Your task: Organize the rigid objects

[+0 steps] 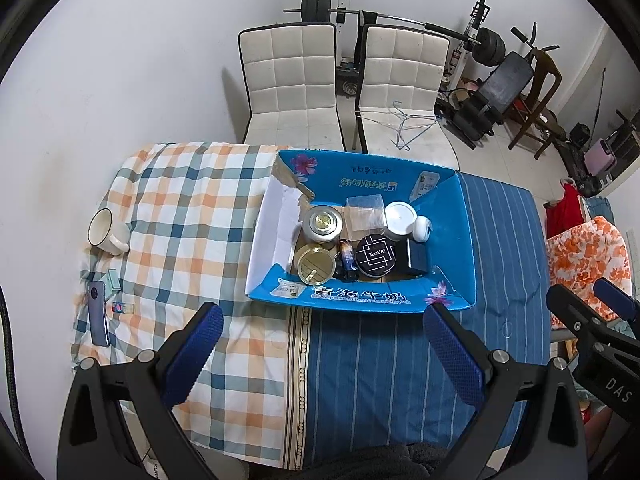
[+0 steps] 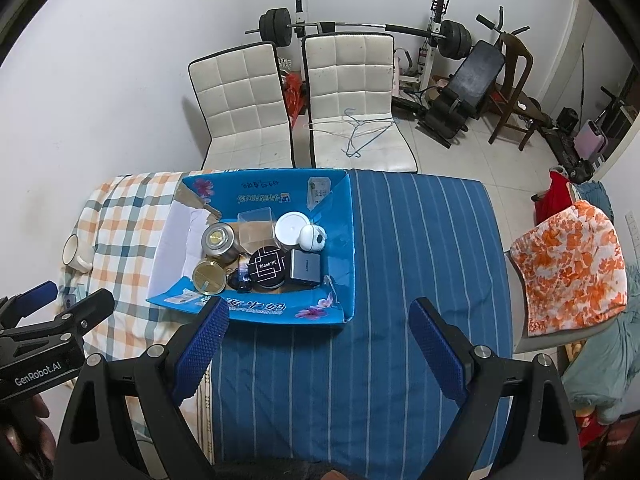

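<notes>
A blue cardboard box (image 1: 466, 236) (image 2: 352, 232) sits on the cloth-covered table and holds several items: two gold-lidded tins (image 1: 323, 222), a black round "Blank ME" case (image 1: 375, 257) (image 2: 267, 267), a white jar (image 1: 400, 216), a clear plastic box and a dark cube (image 2: 305, 269). On the checked cloth at the left lie a white mug (image 1: 107, 233), a blue phone (image 1: 98, 312) and two small items (image 1: 122, 307). My left gripper (image 1: 323, 326) hovers open just in front of the box. My right gripper (image 2: 318, 320) is open too, above the striped cloth near the box's front.
Two white padded chairs (image 1: 292, 84) (image 2: 348, 96) stand behind the table, with wire hangers on the right one. Gym equipment fills the back right. An orange floral cloth (image 2: 568, 272) drapes over a chair at the table's right edge.
</notes>
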Demonstrator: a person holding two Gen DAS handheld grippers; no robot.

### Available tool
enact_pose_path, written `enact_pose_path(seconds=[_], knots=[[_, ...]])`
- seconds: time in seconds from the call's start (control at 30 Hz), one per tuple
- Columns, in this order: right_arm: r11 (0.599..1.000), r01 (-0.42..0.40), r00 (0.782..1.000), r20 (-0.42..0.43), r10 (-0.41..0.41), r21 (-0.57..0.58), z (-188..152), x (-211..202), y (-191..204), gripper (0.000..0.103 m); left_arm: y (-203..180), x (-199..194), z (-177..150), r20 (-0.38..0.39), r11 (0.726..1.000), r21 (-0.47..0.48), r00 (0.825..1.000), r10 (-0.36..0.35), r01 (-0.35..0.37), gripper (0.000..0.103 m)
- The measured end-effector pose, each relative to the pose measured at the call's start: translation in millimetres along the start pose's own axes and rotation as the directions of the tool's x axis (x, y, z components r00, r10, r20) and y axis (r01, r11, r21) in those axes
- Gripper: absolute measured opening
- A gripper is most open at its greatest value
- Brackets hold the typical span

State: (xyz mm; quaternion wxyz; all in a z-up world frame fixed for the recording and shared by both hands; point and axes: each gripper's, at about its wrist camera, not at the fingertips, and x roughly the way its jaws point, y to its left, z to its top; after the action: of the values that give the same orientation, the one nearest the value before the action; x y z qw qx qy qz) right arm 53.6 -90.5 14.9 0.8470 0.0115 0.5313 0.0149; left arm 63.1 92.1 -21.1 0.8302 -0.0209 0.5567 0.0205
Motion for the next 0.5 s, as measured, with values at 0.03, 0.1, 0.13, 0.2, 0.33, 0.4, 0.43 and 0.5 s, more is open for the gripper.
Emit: enact_pose_path(seconds=[0.03, 0.1, 0.13, 0.2, 0.33, 0.4, 0.43, 0.5], knots=[[1.000, 0.002, 1.000, 0.001, -0.002, -0.001, -0.1, -0.1, 0.0, 0.094, -0.2, 0.2, -0.1, 0.001, 1.000, 0.000, 1.000, 0.000, 0.000, 0.103], [1.000, 0.002, 1.000, 0.003, -0.002, 0.001, 1.1, 0.5, -0.2, 0.094, 0.0, 0.3, -0.2, -0.001, 1.000, 0.000, 1.000, 0.001, -0.001, 0.103], [1.000, 0.003, 1.000, 0.004, -0.003, 0.002, 1.4, 1.0, -0.4, 0.094, 0.4, 0.0, -0.1, -0.002, 1.000, -0.001, 1.000, 0.003, -0.003, 0.103], [1.000, 0.002, 1.000, 0.001, -0.002, 0.002, 1.7, 0.1, -0.7, 0.094, 0.3, -1.5, 0.2, -0.003, 1.000, -0.004, 1.000, 0.005, -0.005, 0.103], [1.000, 0.001, 1.000, -0.001, -0.001, 0.005, 2.4, 0.4, -0.7, 0.094, -0.4, -2.4, 0.6, 0.001, 1.000, -0.007, 1.000, 0.009, -0.009, 0.103], [1.000, 0.001, 1.000, 0.001, -0.001, 0.004, 2.2, 0.3, -0.6, 0.094, 0.0, -2.5, 0.8, 0.002, 1.000, -0.008, 1.000, 0.008, -0.008, 0.103], [1.000, 0.001, 1.000, 0.002, -0.001, 0.002, 2.1, 0.7, -0.2, 0.094, -0.5, -2.4, 0.4, 0.000, 1.000, -0.009, 1.000, 0.008, -0.008, 0.103], [1.000, 0.002, 1.000, 0.003, -0.002, 0.001, 1.7, 0.6, 0.2, 0.094, 0.3, -3.5, 1.0, 0.000, 1.000, -0.008, 1.000, 0.013, -0.013, 0.103]])
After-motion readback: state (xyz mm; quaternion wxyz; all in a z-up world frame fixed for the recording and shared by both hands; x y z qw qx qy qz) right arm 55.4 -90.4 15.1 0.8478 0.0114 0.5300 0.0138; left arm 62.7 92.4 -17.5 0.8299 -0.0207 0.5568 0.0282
